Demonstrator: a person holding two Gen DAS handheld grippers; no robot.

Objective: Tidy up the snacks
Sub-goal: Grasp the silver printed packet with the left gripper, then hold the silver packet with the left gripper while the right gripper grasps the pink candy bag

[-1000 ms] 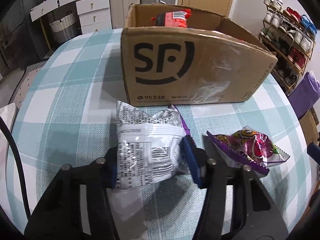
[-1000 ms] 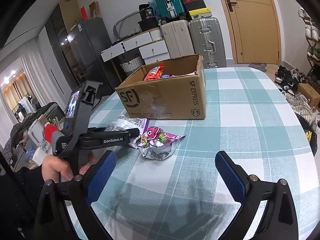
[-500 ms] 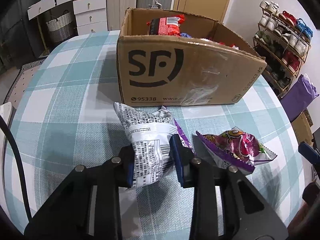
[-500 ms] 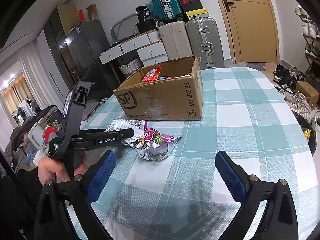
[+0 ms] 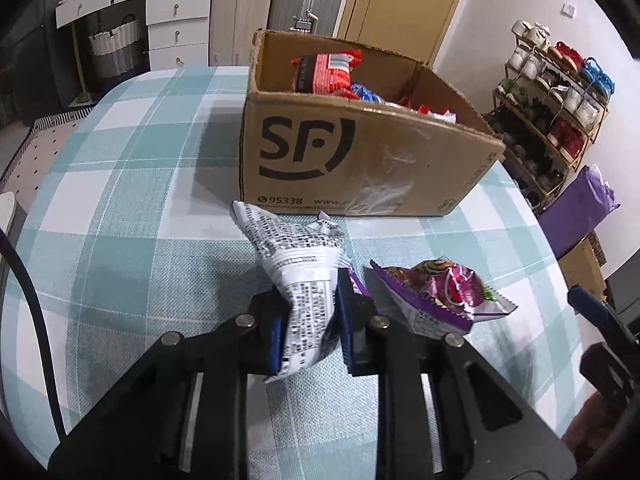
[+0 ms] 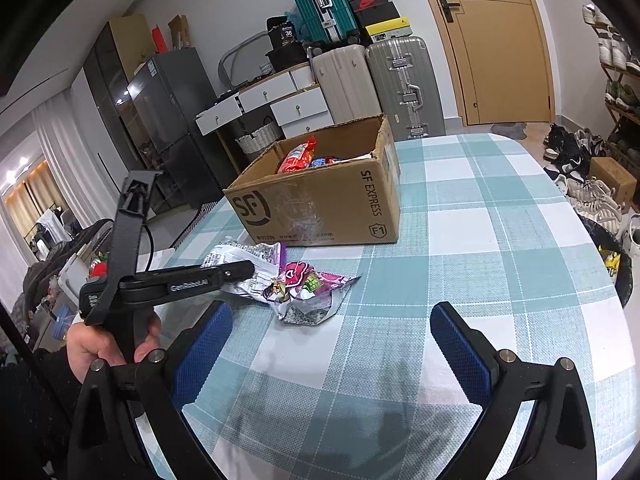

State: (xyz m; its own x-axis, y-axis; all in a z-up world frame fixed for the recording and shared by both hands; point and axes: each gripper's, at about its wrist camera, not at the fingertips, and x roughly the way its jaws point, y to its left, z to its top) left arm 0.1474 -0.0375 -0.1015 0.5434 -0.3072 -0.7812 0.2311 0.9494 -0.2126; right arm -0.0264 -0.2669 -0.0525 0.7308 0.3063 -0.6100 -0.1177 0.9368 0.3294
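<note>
Crinkled silver foil, printed with fine black text, marks the snack packet (image 5: pixel 306 280) that the left gripper (image 5: pixel 310 320) has just closed on, near the brown corrugated cardboard box (image 5: pixel 360 152) printed "SF" and "95338". Right gripper (image 6: pixel 332 344) hangs wide apart above the checked tablecloth (image 6: pixel 460 248).

Glossy crinkled foil snack packet (image 5: pixel 298 264) – matt cardboard box (image 5: pixel 360 160) – woven cloth tablecloth (image 5: pixel 120 200).

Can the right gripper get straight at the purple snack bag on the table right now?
Probably yes. The right gripper is open and empty, and bare tablecloth lies between it and the purple snack bag; the left gripper pinches the neighbouring white packet.
</note>
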